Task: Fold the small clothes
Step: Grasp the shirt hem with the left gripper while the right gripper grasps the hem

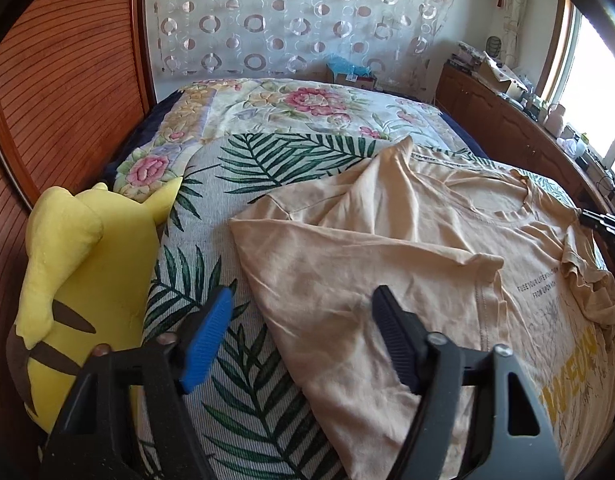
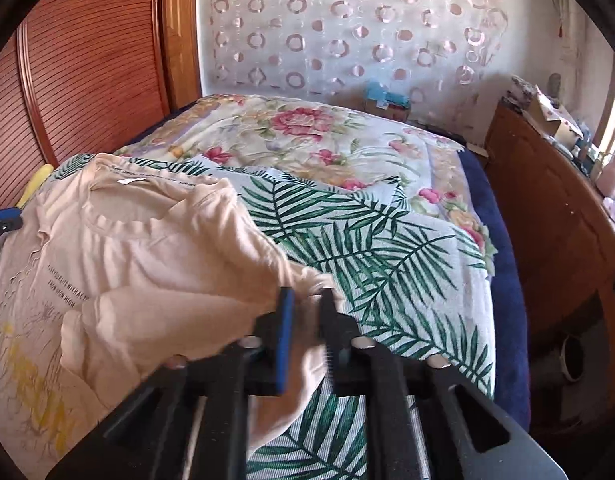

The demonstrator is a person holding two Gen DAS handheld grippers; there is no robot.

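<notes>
On the bed (image 1: pixel 267 216), the peach T-shirt (image 1: pixel 387 248) has one side folded over, its other sleeve (image 2: pixel 235 280) is pinched in the right gripper (image 2: pixel 307 300), the left gripper (image 1: pixel 303 320) is wide open, and more folds are left.

T-shirt (image 1: pixel 387 248) on bed (image 1: pixel 243 184), plush toy (image 1: pixel 79 280) left

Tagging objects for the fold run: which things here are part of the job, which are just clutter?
In the job:
- peach T-shirt
- left gripper, open above the shirt's edge
- right gripper, sleeve cloth between its fingers
- palm-leaf cloth under the shirt

Lying about:
- yellow plush toy
- floral quilt
- cluttered wooden cabinet
</notes>
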